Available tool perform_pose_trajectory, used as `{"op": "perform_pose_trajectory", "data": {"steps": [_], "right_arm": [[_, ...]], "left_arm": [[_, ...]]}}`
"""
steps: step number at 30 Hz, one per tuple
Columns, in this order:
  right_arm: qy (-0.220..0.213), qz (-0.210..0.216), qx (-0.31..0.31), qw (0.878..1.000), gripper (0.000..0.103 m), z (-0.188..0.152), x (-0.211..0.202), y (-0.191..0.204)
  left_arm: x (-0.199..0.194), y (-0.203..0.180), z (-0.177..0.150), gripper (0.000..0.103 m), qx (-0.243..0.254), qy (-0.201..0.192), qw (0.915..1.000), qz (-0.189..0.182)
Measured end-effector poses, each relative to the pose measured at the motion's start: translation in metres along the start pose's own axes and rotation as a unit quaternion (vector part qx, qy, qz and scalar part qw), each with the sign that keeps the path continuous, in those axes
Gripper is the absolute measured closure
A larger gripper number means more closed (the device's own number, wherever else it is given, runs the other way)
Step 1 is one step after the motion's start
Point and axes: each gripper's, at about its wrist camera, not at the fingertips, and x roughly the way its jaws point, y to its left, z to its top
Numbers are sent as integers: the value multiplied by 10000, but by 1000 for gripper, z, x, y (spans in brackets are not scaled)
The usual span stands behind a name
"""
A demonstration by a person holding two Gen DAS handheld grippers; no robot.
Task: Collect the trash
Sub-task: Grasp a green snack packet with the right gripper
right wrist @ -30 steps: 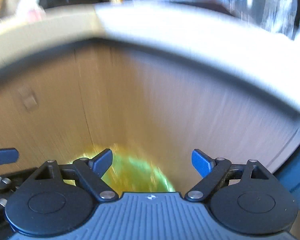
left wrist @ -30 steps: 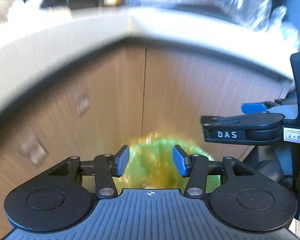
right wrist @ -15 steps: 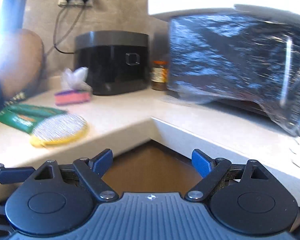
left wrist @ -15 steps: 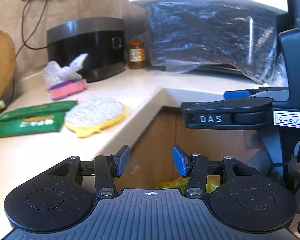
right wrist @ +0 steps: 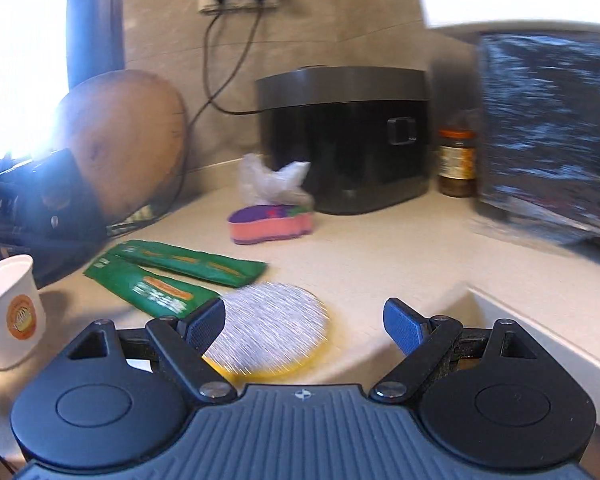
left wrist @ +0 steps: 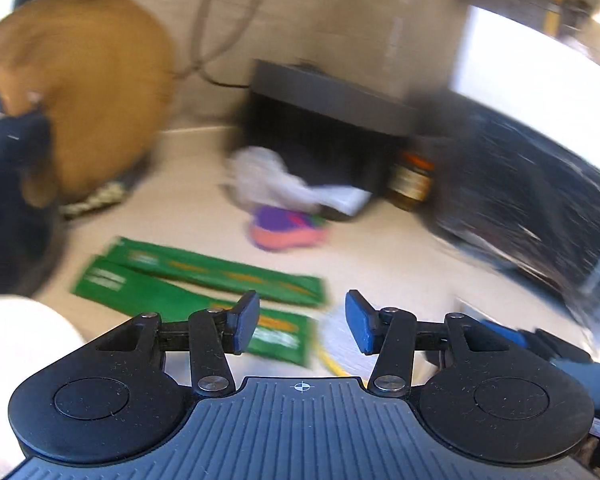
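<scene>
Two green wrappers point(right wrist: 172, 276) lie on the beige counter point(right wrist: 380, 252), also in the left wrist view point(left wrist: 204, 280). A round silver-and-yellow scrub pad point(right wrist: 268, 328) lies in front of them near the counter edge. A white paper cup point(right wrist: 8, 312) stands at the left. My left gripper point(left wrist: 302, 322) is open and empty, above the near wrapper and the pad point(left wrist: 336, 340). My right gripper point(right wrist: 304, 326) is open wide and empty, just above the scrub pad.
A pink-and-purple sponge with a crumpled plastic bag point(right wrist: 272, 216) sits before a black cooker point(right wrist: 348, 136). A jar point(right wrist: 456, 160) and a plastic-covered appliance point(right wrist: 552, 128) stand at the right. A brown board point(right wrist: 128, 136) leans at the left. The counter steps inward at the right point(right wrist: 540, 328).
Both grippers rose from the cabinet front and the green-and-yellow bag below up over the counter, then moved forward and left toward the wrappers and scrub pad. Both stayed open.
</scene>
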Motion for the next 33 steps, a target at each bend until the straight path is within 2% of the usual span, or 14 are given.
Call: {"op": "perform_pose_trajectory", "data": {"steps": [5, 7, 10, 12, 14, 18, 19, 20, 22, 23, 27, 33], "right_arm": [[475, 528, -1, 9975, 16, 26, 48, 12], [603, 879, -102, 9942, 16, 34, 65, 25], [877, 1511, -515, 9833, 16, 37, 88, 52], [1072, 1596, -901, 9772, 16, 36, 105, 72], [1240, 1501, -1239, 9730, 16, 34, 124, 90], [1630, 1432, -1435, 9656, 17, 31, 157, 108], [1643, 1444, -1454, 9649, 32, 31, 157, 110], [1630, 1484, -1494, 9639, 40, 31, 153, 111], [1646, 1549, -1473, 9629, 77, 31, 141, 112], [1623, 1540, -1461, 9636, 86, 31, 133, 110], [1443, 1589, -1107, 9704, 91, 24, 89, 88], [1344, 1519, -358, 9786, 92, -4, 23, 44]], "left_arm": [[31, 31, 16, 51, -605, 720, 9955, -82], [36, 39, 15, 51, -746, 781, 9941, -62], [32, 49, 14, 51, -886, 698, 9936, -104], [28, 52, 14, 51, -884, 649, 9939, -101], [25, 54, 13, 51, -867, 592, 9944, -101], [17, 59, 15, 51, -939, 480, 9943, -162], [17, 59, 15, 51, -940, 463, 9943, -173], [16, 59, 14, 51, -939, 453, 9944, -186], [15, 58, 13, 51, -945, 422, 9944, -230], [15, 58, 11, 51, -977, 389, 9941, -264], [17, 52, 4, 51, -1027, 417, 9930, -410], [29, 33, -26, 51, -829, 843, 9912, -601]]}}
